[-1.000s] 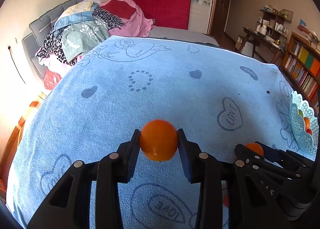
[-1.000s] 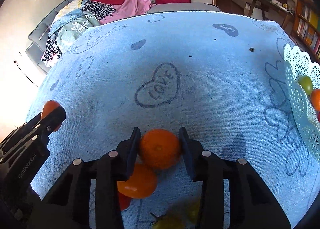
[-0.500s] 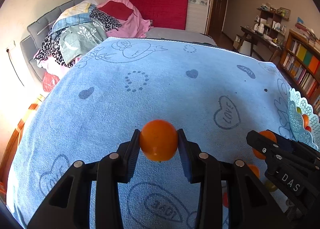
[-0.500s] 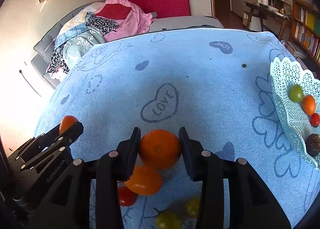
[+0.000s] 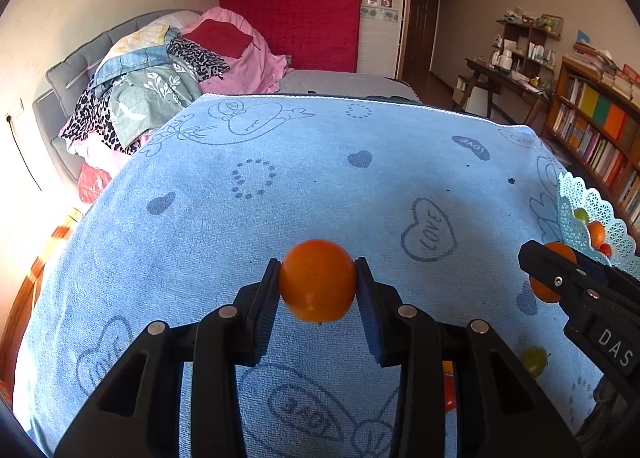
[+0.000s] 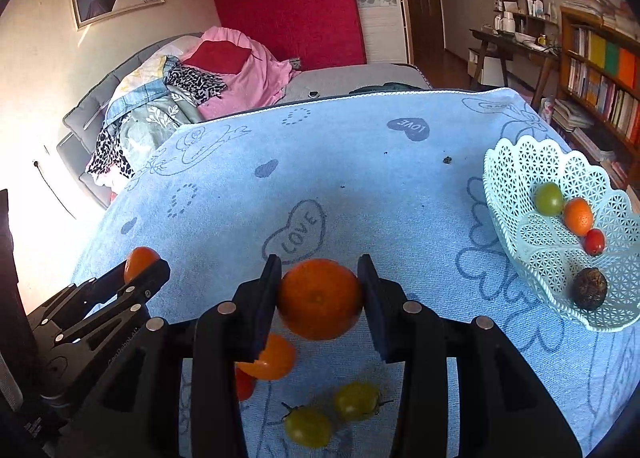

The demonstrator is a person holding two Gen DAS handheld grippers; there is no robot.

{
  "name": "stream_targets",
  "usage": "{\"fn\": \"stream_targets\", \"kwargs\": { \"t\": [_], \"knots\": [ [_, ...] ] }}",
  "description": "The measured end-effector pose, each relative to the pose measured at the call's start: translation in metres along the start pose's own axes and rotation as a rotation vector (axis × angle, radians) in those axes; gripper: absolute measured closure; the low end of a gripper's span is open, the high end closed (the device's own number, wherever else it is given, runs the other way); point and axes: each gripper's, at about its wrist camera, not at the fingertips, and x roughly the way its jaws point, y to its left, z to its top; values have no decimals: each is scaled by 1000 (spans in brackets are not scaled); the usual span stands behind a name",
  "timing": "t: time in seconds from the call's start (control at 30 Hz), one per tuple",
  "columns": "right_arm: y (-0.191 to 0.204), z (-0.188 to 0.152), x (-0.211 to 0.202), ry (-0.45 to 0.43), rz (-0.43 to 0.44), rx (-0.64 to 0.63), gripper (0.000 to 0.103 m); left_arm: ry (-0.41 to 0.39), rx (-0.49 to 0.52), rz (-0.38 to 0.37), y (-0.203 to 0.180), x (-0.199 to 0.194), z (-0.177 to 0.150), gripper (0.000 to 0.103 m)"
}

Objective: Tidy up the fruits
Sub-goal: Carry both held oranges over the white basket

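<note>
My left gripper [image 5: 317, 283] is shut on a small smooth orange fruit [image 5: 317, 280], held above the blue towel [image 5: 280, 178]. My right gripper [image 6: 320, 294] is shut on a larger orange [image 6: 320, 298], lifted off the towel. Below it lie another orange fruit [image 6: 272, 356], a red tomato [image 6: 245, 384] and two green tomatoes [image 6: 308, 426] [image 6: 356, 400]. The white lattice basket [image 6: 516, 162] stands at the right and holds a green fruit [image 6: 549, 199], an orange one [image 6: 578, 216], a red tomato [image 6: 594, 241] and a dark wrinkled fruit [image 6: 590, 288]. The left gripper [image 6: 140, 264] shows at the left of the right wrist view.
The towel covers a table that ends at its far edge [image 6: 360, 96]. Behind it is a sofa piled with clothes [image 6: 180, 82]. A desk [image 6: 508, 42] and bookshelves [image 6: 600, 70] stand at the far right.
My right gripper has risen with its orange, so the basket and the fruits on the towel show more fully. The left gripper has stayed nearly in place with its fruit.
</note>
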Motion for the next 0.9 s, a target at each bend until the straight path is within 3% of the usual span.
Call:
{"fn": "stream_targets", "kwargs": {
  "t": [0.9],
  "knots": [
    [-41, -5, -55, -133, -41, 65, 62, -72, 125, 43, -40, -10, -9, 66]
  ]
}}
